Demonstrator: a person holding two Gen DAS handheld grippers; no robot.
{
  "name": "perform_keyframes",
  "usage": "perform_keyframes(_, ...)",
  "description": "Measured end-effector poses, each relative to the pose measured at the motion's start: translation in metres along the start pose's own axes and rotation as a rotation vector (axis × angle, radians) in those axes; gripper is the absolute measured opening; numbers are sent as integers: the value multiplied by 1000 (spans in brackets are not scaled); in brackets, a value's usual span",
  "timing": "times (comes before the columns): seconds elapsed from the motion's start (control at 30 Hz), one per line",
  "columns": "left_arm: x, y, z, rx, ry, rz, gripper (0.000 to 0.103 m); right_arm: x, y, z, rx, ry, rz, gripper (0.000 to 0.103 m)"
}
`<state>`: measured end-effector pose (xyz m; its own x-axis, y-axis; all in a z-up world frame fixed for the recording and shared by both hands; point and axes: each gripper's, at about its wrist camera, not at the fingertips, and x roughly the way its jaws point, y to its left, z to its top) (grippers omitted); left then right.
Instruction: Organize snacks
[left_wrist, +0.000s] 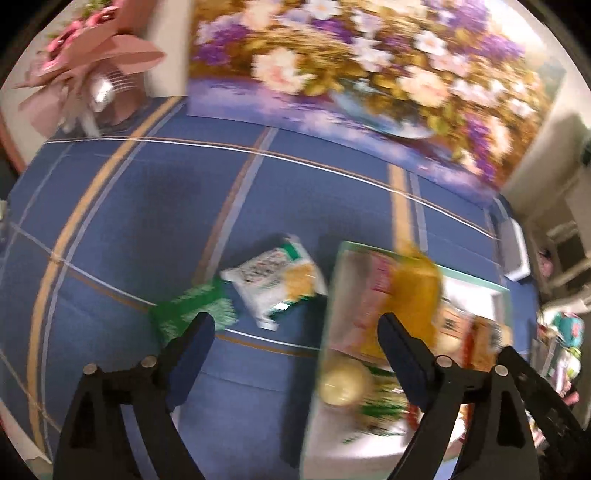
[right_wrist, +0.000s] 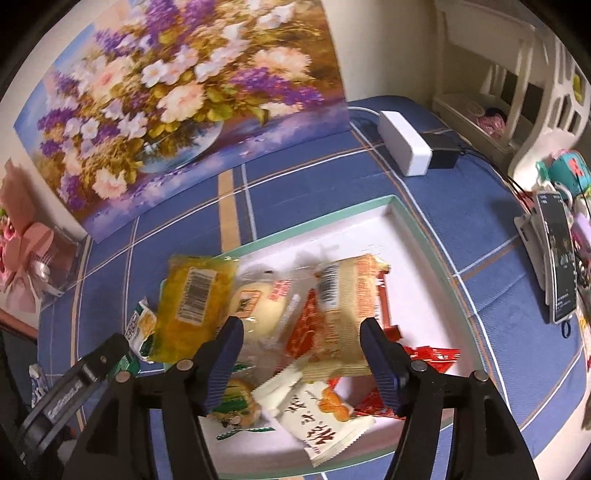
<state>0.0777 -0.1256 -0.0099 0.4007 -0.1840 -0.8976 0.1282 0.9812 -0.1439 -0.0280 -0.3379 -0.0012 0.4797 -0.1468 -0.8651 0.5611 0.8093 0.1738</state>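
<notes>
A white tray with a green rim lies on the blue checked tablecloth and holds several snack packets. Among them are a yellow packet, an orange-and-cream packet and a white packet with orange print. My right gripper is open and empty just above the packets in the tray. In the left wrist view the tray is at the right, blurred. A white-and-green packet and a green packet lie on the cloth left of it. My left gripper is open and empty above the cloth.
A flower painting leans on the wall at the back. A pink bouquet stands at the back left. A white box with a black adapter, a phone on a stand and toys sit at the right.
</notes>
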Motion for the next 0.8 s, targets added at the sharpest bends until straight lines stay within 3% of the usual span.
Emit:
perform_keyframes(0.17, 0, 20, 6, -9, -34, 98, 97, 1, 17, 0, -26, -2, 13, 80)
perform_keyframes(0.23, -3, 25, 7, -13, -46, 115, 99, 1, 23, -1, -32, -8, 14, 90)
perform_keyframes(0.4, -7, 36, 11, -32, -62, 125, 99, 0, 30, -2, -39, -22, 17, 102)
perform_keyframes(0.8, -16, 70, 21, -113, -108, 121, 99, -3, 58, -3, -64, -57, 45, 103)
